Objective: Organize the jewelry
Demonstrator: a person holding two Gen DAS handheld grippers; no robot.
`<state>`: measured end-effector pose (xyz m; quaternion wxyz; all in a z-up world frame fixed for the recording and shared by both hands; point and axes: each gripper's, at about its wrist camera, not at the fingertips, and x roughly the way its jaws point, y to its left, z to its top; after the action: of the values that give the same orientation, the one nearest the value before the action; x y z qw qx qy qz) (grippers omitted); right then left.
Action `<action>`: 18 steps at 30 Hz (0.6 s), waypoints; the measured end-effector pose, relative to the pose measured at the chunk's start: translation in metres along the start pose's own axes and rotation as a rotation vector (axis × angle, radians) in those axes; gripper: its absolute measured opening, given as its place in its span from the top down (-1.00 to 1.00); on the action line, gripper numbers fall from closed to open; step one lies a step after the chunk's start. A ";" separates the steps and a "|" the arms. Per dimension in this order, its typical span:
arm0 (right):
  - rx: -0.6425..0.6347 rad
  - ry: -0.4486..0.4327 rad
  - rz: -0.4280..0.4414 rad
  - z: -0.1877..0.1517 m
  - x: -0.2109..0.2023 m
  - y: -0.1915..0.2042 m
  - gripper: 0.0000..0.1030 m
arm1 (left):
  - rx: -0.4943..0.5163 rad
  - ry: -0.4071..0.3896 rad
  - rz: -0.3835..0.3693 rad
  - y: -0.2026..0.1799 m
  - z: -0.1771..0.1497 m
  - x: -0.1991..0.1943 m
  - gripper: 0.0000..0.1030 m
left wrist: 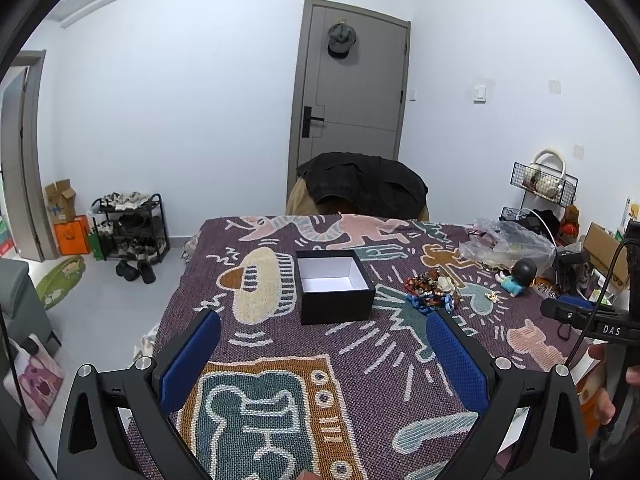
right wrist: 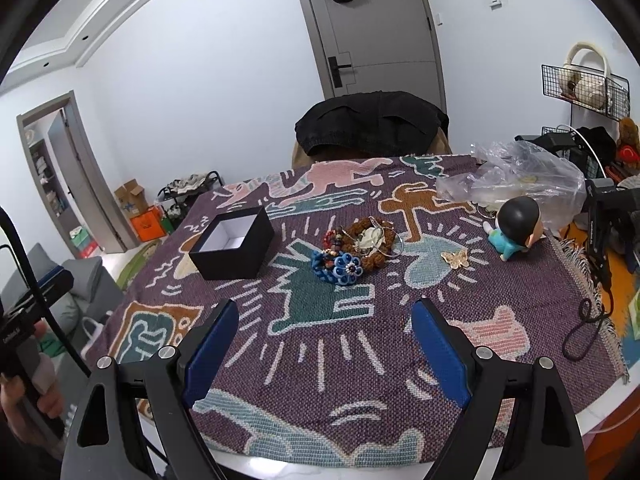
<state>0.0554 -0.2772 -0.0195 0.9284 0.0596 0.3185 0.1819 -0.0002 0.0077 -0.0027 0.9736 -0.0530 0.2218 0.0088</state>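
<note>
An open black box (left wrist: pixel 335 289) with a white inside stands on the patterned cloth; it also shows in the right wrist view (right wrist: pixel 234 245). To its right lies a pile of jewelry (left wrist: pixel 432 291), seen in the right wrist view (right wrist: pixel 357 250) with beaded bracelets, a blue flower piece (right wrist: pixel 347 268) and thin rings. A gold butterfly brooch (right wrist: pixel 455 259) lies apart to the right. My left gripper (left wrist: pixel 323 322) is open and empty, above the cloth in front of the box. My right gripper (right wrist: pixel 325 314) is open and empty, in front of the pile.
A small doll in blue (right wrist: pixel 514 228) and a clear plastic bag (right wrist: pixel 516 182) lie at the cloth's right back. A chair with a dark jacket (right wrist: pixel 370 122) stands behind the table. Cables and a wire rack (right wrist: pixel 584 88) crowd the right side.
</note>
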 end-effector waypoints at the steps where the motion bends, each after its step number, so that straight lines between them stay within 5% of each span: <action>1: 0.002 0.002 0.001 0.000 0.001 0.000 -0.72 | 0.000 0.001 -0.001 0.000 -0.001 0.000 -0.99; 18: -0.005 -0.025 -0.002 0.003 -0.006 -0.002 -0.72 | 0.010 -0.001 -0.011 -0.003 0.000 -0.001 -0.99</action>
<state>0.0531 -0.2813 -0.0144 0.9327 0.0593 0.3065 0.1807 -0.0014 0.0050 -0.0021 0.9740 -0.0493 0.2209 0.0021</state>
